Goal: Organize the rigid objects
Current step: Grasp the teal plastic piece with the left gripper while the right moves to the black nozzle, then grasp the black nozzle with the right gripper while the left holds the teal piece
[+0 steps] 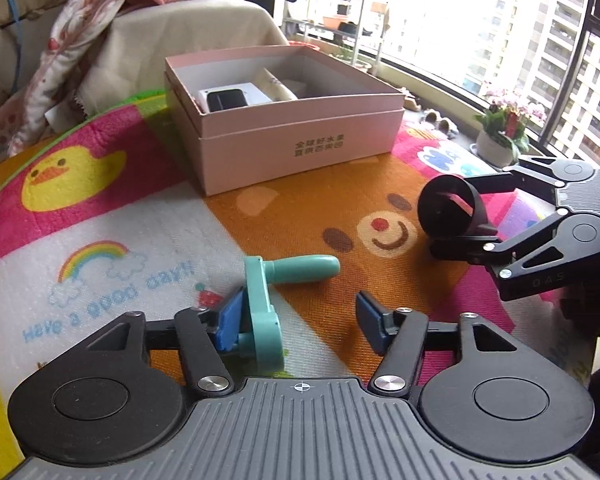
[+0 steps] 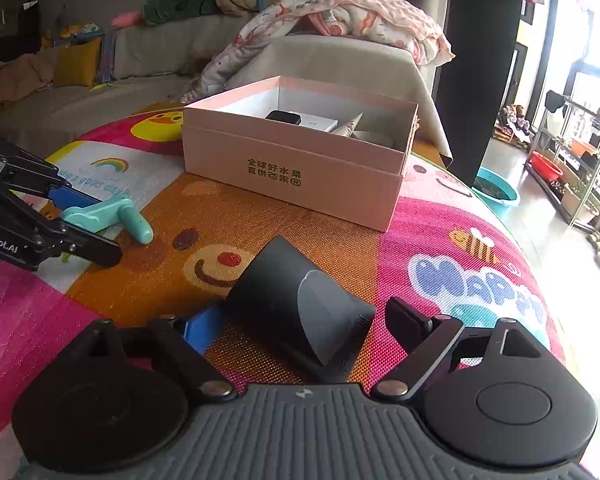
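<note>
While the teal crank handle (image 1: pixel 268 300) lies on the play mat (image 1: pixel 140 240) against the wide-open left gripper's (image 1: pixel 298 320) left pad, the black cylindrical object (image 2: pixel 300 312) sits between the right gripper's (image 2: pixel 300 332) spread fingers, before the pink box (image 1: pixel 292 120).

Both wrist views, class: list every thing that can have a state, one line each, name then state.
pink box: open, lid off, items inside
teal handled tool: lying on the mat, touching the left gripper's blue pad
black cylindrical piece: on its side on the mat, between the right gripper's fingers
left gripper: open
right gripper: open, not closed on the piece
</note>
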The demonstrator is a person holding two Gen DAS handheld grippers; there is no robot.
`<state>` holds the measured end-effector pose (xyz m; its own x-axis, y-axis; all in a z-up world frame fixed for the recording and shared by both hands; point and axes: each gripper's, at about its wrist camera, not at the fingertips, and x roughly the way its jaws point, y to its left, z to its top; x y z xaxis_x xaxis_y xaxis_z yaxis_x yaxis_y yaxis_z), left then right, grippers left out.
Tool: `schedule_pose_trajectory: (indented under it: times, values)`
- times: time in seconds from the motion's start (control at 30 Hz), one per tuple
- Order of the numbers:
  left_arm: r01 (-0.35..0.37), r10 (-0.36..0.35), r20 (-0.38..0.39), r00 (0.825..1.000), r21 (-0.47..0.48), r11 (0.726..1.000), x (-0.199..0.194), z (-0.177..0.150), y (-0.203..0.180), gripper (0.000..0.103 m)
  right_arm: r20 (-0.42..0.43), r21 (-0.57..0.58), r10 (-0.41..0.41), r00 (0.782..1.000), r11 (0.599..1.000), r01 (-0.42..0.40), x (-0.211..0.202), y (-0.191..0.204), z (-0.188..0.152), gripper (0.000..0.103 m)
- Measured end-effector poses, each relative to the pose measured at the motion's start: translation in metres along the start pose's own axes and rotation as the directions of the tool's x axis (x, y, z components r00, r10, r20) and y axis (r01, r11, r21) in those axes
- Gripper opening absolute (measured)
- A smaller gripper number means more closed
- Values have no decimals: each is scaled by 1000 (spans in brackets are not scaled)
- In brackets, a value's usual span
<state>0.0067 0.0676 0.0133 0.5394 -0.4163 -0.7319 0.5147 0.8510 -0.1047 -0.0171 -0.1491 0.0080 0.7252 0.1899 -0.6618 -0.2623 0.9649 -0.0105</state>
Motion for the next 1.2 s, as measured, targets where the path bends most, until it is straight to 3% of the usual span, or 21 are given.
schedule_pose_trajectory:
  times: [0.17, 0.37, 0.57, 0.7, 0.87, 1.0, 1.1, 1.2]
  values:
    - [-61, 61, 16, 998, -2, 998, 4, 2, -11, 68, -4, 9, 8, 1000, 1000, -8, 1, -2, 0, 88]
    - [-89, 94, 58, 994, -85, 992, 15, 10, -13, 68, -7, 14, 13, 1000, 1000, -13, 1, -4, 1, 88]
    - [-118, 122, 53, 991, -68, 991, 17, 11, -20, 68, -12, 22, 19, 1000, 1000, -18, 1, -6, 1, 88]
    - [-138, 141, 63, 988, -58, 989, 14, 6, -23, 61, -9, 23, 17, 1000, 1000, -16, 1, -6, 1, 88]
    - [-126, 133, 77, 988, -87, 988, 4, -5, -30, 61, 54, -28, 34, 998, 999, -33, -16, -1, -3, 88]
    - [-160, 167, 74, 983, -92, 983, -6, -17, -36, 61, -3, -32, 46, 999, 998, -46, -14, 4, -4, 88]
    - [-174, 181, 72, 981, -94, 980, -13, -24, -37, 61, -30, 20, 140, 990, 990, -140, -19, 9, -4, 92]
    - [-163, 170, 73, 983, -101, 981, -18, -29, -35, 61, -35, 28, 335, 941, 942, -334, -33, 16, -1, 92]
